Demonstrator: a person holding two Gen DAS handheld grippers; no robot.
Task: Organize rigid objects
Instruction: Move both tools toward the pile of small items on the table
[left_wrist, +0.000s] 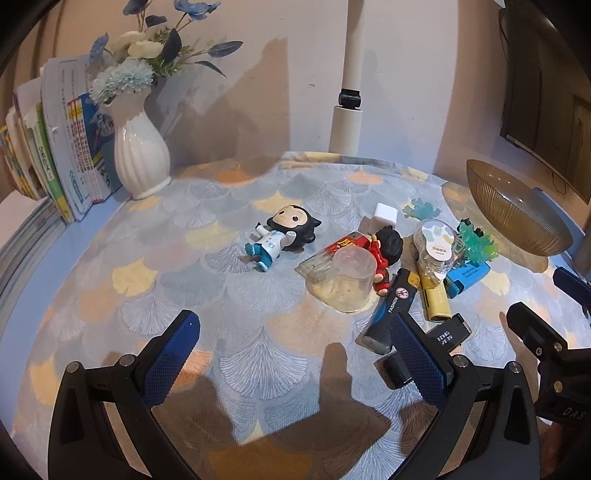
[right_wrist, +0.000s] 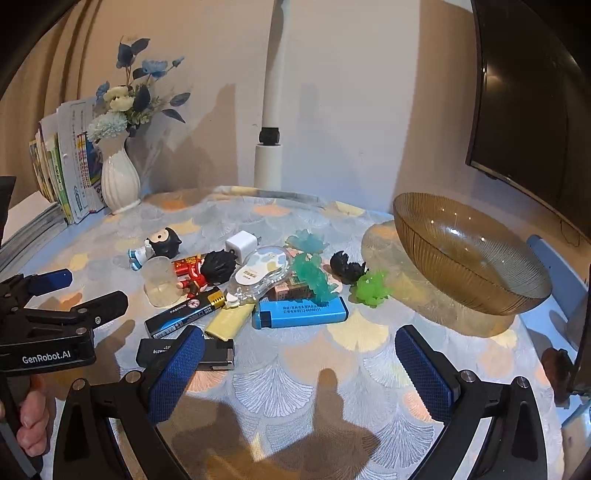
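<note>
Left wrist view: the left gripper (left_wrist: 295, 358) hovers low over the patterned tablecloth (left_wrist: 221, 280) with its fingers spread wide and nothing between them. Ahead lies the clutter: a doll in white (left_wrist: 282, 236) lying apart to the left, then a heap with a clear cup (left_wrist: 345, 278), a red figure (left_wrist: 384, 254), a black-and-blue lighter (left_wrist: 391, 310) and a yellow lighter (left_wrist: 436, 295). The amber glass bowl (left_wrist: 517, 214) stands at the far right and looks empty.

Right wrist view: the right gripper (right_wrist: 299, 365) is likewise wide open and empty, short of the pile. A blue lighter (right_wrist: 301, 312), a white charger cube (right_wrist: 242, 243) and a green crystal cluster (right_wrist: 371, 288) all lie on the cloth; the bowl holds nothing. By my judgement the sorting has not begun, and every item is left to move.
</note>
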